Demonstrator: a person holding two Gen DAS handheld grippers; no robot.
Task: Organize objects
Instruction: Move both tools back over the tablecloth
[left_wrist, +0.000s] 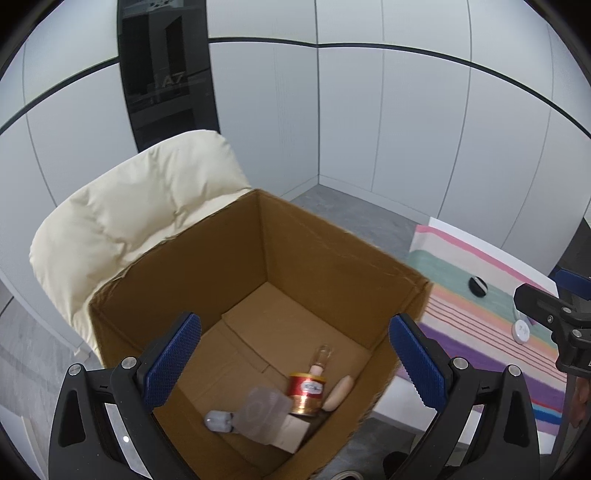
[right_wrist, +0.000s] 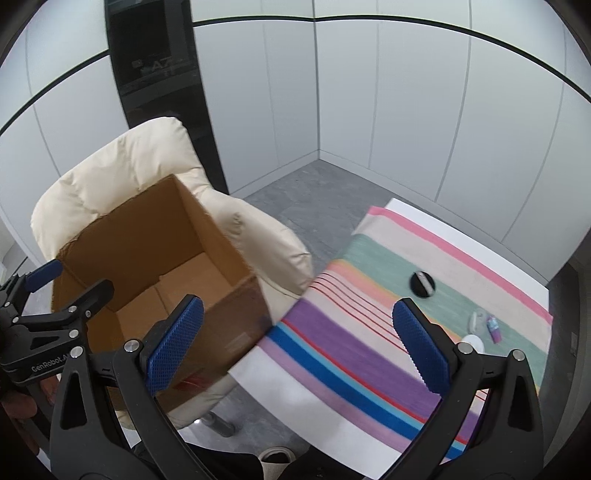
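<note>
Left wrist view: left tool (left_wrist: 295, 363) wide, empty, above cardboard box (left_wrist: 266, 236); right tool (right_wrist: 297, 347) wide over striped cloth (right_wrist: 369, 354).

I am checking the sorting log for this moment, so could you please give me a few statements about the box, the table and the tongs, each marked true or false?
1. The cardboard box sits on a cream padded chair. True.
2. The box is empty. False: a red and gold can and a few other small items lie on its floor.
3. The left tongs are wide open above the box and hold nothing. True.
4. The right tongs grip the black round object. False: they are open and empty, and that object lies on the striped cloth.
5. The striped cloth has been cleared of items. False: the black round object, a white disc and a small purple item are on it.
</note>
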